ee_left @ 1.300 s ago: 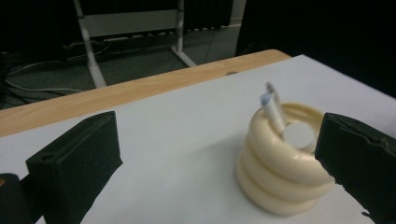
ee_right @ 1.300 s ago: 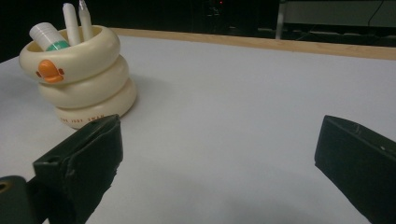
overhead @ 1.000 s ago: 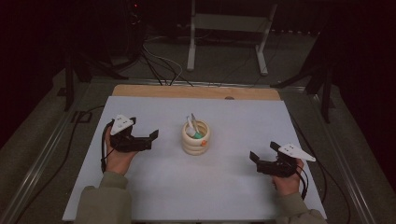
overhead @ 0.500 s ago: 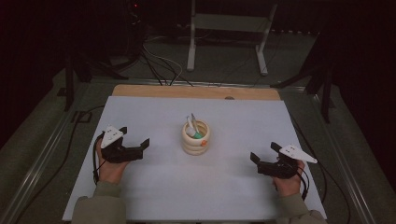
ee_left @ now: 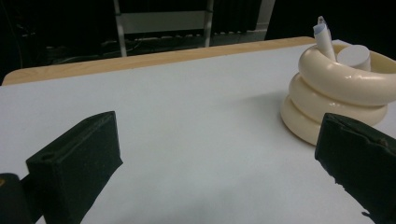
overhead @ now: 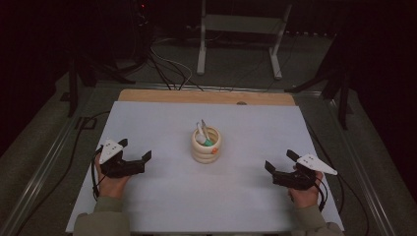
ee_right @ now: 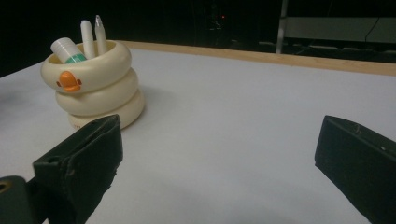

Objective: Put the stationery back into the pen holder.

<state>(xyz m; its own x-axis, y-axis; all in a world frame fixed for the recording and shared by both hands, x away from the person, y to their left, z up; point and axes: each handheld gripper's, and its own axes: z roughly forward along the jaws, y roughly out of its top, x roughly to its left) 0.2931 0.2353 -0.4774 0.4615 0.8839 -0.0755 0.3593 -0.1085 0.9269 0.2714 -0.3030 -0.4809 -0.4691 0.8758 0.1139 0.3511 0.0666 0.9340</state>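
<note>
High view: left gripper (overhead: 136, 159) and right gripper (overhead: 279, 165) rest low, spread wide, flanking the cream holder (overhead: 206, 145).

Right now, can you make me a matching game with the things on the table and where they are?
Things:
1. cream ringed pen holder
2. left gripper
3. right gripper
4. wooden strip

Places:
A. far edge of the table
B. middle of the white mat
C. near right of the mat
D. near left of the mat

Pairs: 1-B, 2-D, 3-C, 4-A
</note>
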